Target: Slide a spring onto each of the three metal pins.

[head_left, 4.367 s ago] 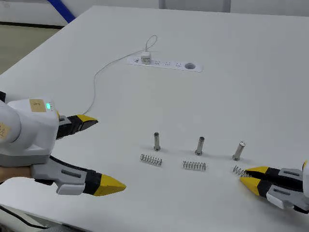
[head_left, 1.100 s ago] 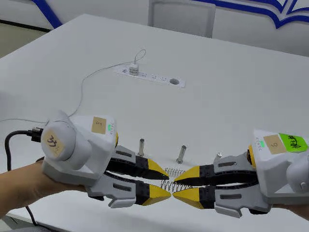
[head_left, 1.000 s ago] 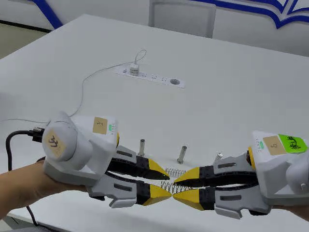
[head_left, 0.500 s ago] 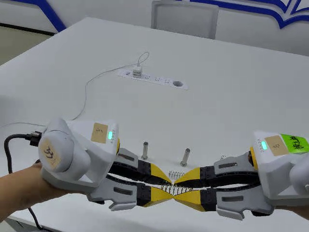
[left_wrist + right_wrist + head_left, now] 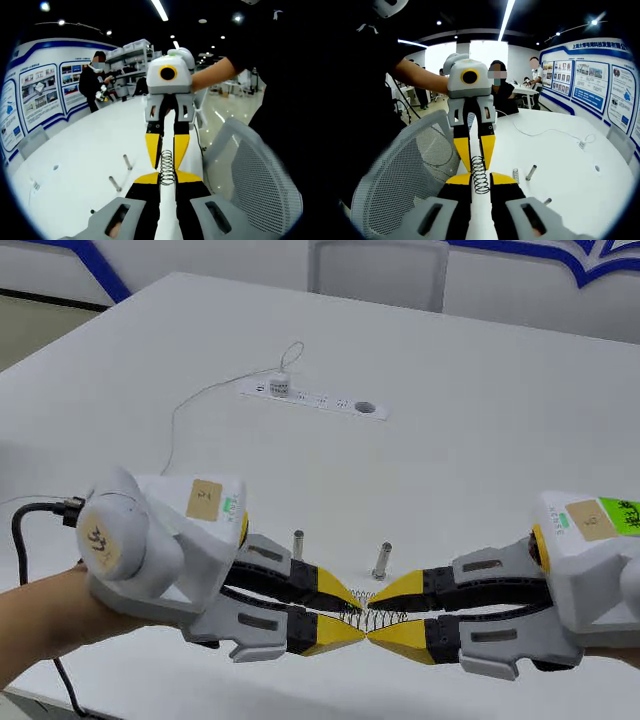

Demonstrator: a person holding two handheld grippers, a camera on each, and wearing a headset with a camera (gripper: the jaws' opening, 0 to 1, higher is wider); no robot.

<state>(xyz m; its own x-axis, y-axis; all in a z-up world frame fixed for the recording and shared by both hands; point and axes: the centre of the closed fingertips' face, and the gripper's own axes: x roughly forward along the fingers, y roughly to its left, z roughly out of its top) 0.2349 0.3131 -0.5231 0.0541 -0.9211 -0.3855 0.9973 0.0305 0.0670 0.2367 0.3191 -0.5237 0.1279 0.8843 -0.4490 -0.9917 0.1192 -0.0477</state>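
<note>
Head view, key relation: the held spring (image 5: 365, 618) hangs lifted off the worktop (image 5: 480, 440), bridging the two grippers tip to tip. Its long axis runs roughly level, along the line from one gripper to the other. The pins stand upright just beyond it, so I judge the coil has to be turned end-down before it can slide on.
Left gripper (image 5: 168, 177): closed down on the near end of the held spring.
Right gripper (image 5: 480, 179): closed down on the opposite end.
Nearer arm: the middle pin (image 5: 381, 560) stands just behind both sets of tips. The left pin (image 5: 298, 543) is beside the left gripper's jaw, and the right pin (image 5: 128, 162) lies farther along.
Spare spring (image 5: 362, 595): lying flat near the middle pin's foot.
Spring material: thin bright wire in open turns, light and likely to flex.
Pins: slim, smooth, shiny metal cylinders.
Worktop surface: white, matte, flat.
</note>
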